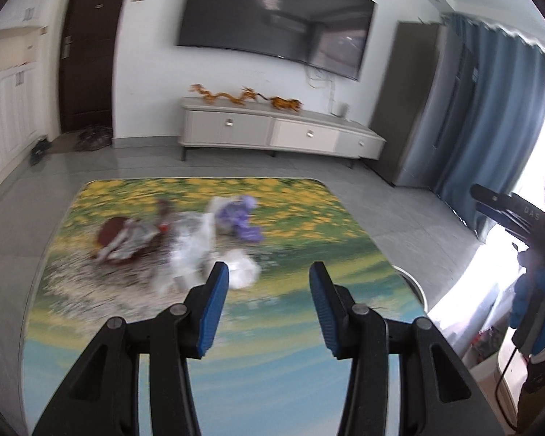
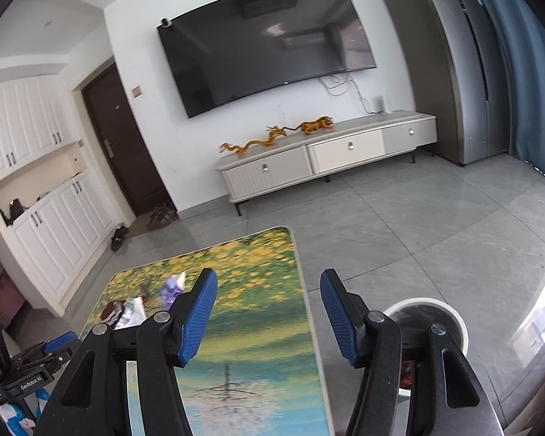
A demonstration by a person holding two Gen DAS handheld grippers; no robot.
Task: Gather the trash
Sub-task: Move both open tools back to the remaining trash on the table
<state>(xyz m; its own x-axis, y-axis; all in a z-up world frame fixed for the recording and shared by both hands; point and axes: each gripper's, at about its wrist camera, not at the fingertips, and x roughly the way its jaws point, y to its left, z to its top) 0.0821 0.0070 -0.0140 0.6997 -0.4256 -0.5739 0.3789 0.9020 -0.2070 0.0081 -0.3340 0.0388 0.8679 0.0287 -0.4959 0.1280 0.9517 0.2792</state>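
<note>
Left wrist view: the trash [image 1: 178,239] lay in a loose cluster on the far half of the low table [image 1: 309,356], whose top bore a printed landscape of yellow flowers and water. You could make out a purple wrapper [image 1: 238,218], clear crumpled plastic [image 1: 190,250], a white wad [image 1: 241,270] and a red-brown and silver packet [image 1: 121,238]; motion blur hid finer detail. Your left gripper [image 1: 269,309] stood over the near part of the table with its jaws about half apart and nothing between the blue pads, the white wad lying just beyond its left fingertip.

In the right wrist view, your right gripper [image 2: 269,318] was likewise about half open and empty, pointing across the table's right edge. The same cluster showed there only in part, the purple wrapper [image 2: 170,289] and the packet [image 2: 121,310] to the left of its fingers. A round white-rimmed bin [image 2: 450,318] stood on the grey tile floor [image 2: 399,225] just beside the table, below the right gripper; something reddish seemed to lie inside it, but the gripper's frame hid most of it.

As a judgement, the task was at best partly done: several pieces remained on the table, none was held, and each was yet to be gripped and carried to the bin. Behind stood the television [image 2: 269,40] and its cabinet [image 2: 327,152].
</note>
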